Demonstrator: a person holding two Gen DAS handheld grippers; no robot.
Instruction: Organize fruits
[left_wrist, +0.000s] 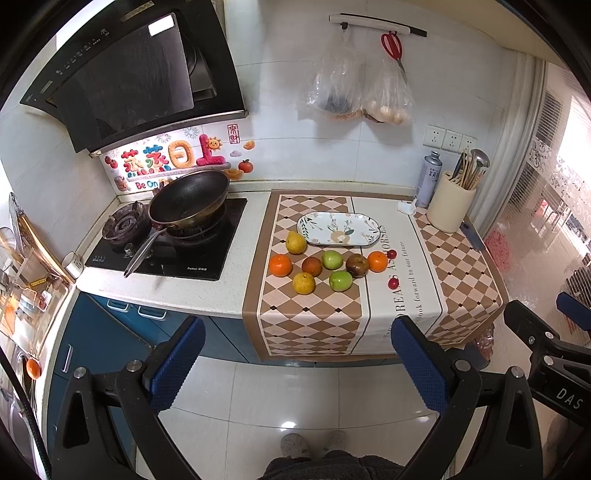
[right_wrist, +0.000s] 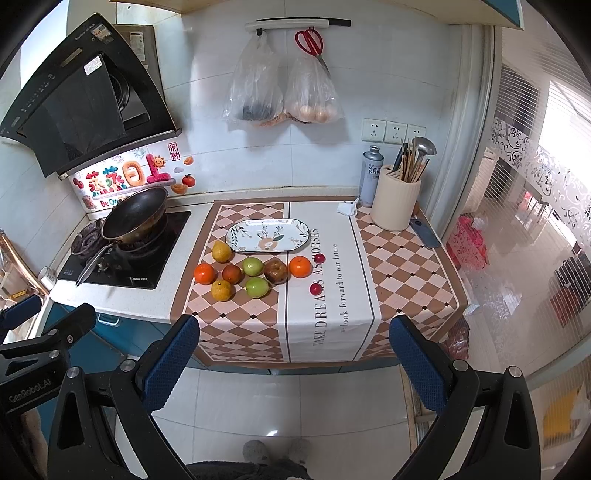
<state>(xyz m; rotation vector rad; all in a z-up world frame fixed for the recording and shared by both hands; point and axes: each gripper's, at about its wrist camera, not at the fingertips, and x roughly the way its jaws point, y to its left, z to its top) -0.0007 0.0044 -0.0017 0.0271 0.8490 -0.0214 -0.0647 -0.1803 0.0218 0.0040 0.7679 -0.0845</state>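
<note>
Opening configuration, both wrist views. I hold the left tongs (left_wrist: 297, 354) and the right tongs (right_wrist: 293, 354) back from the table (right_wrist: 177, 242), over the floor, each spread wide and holding nothing; I judge this stand-off is kept so both cameras take in the whole layout before a first pick. The fruits lie loose on the checked cloth (right_wrist: 399, 266) just in front of the oval patterned plate (right_wrist: 267, 238), which carries no fruit and which I take to be the intended destination. Nearest the plate sits a yellow pear (right_wrist: 221, 251); beside it run an orange (right_wrist: 204, 273), a reddish-brown fruit (right_wrist: 232, 273), a green apple (right_wrist: 252, 266), a dark mottled fruit (right_wrist: 276, 271) and a second orange (right_wrist: 299, 266). Closer to me lie a yellow-orange fruit (right_wrist: 221, 290) and a second green apple (right_wrist: 257, 287). Two small red fruits, one beside the plate (right_wrist: 318, 257) and one farther forward (right_wrist: 314, 288), lie apart on the lettered strip. The fruits are packed closely, some nearly touching, so I judge the outer ones give the tongs the clearest approach. A wok (right_wrist: 135, 214) on the stove and a utensil holder (right_wrist: 395, 201) flank the work area.
</note>
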